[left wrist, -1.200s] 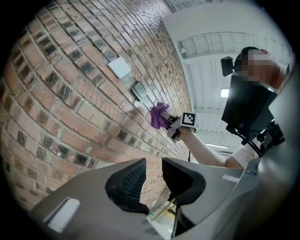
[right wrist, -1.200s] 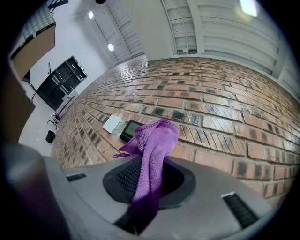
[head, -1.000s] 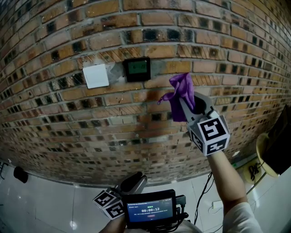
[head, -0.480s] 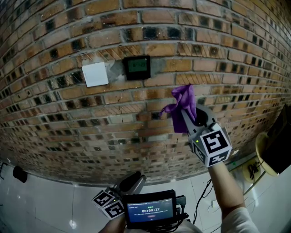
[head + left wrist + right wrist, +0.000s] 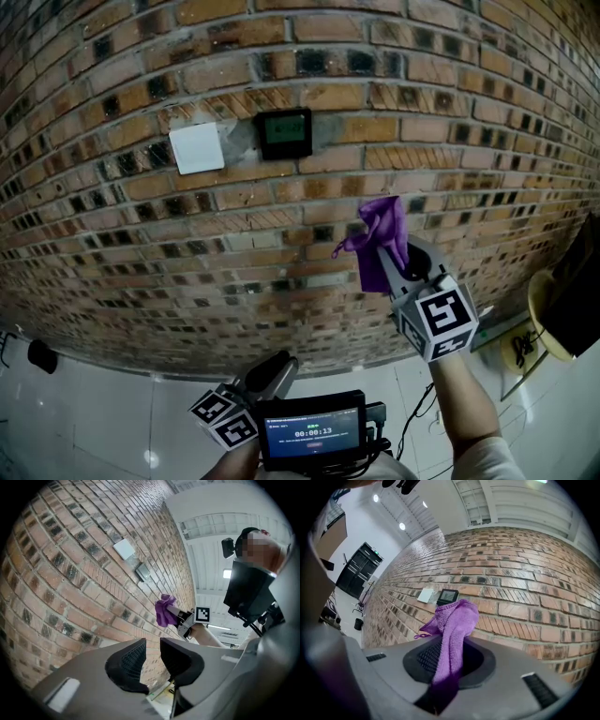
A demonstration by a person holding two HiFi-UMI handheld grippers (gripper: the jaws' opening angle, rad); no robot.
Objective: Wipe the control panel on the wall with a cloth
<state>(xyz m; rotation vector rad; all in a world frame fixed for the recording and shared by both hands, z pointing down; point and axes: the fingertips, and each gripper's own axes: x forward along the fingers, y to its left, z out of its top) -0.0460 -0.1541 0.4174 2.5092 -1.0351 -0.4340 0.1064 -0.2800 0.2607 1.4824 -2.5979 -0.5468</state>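
Note:
The control panel [image 5: 284, 133], a small black box with a green screen, is set in the brick wall; it also shows in the right gripper view [image 5: 448, 596] and the left gripper view [image 5: 142, 572]. My right gripper [image 5: 398, 262] [image 5: 450, 656] is shut on a purple cloth [image 5: 380, 239] [image 5: 452, 630] that stands up out of the jaws. It hangs below and to the right of the panel, off the wall. My left gripper [image 5: 272, 375] [image 5: 153, 656] stays low near my body. Its jaws are almost together with nothing between them.
A white switch plate [image 5: 197, 148] sits just left of the panel. A recorder with a lit screen [image 5: 312, 431] is mounted by my left gripper. Cables [image 5: 422, 412] and a yellowish round object [image 5: 544, 319] lie at the lower right; a dark object [image 5: 42, 358] is on the floor at left.
My right gripper has dropped and drifted slightly right with the cloth, away from the panel. The left gripper has stayed put.

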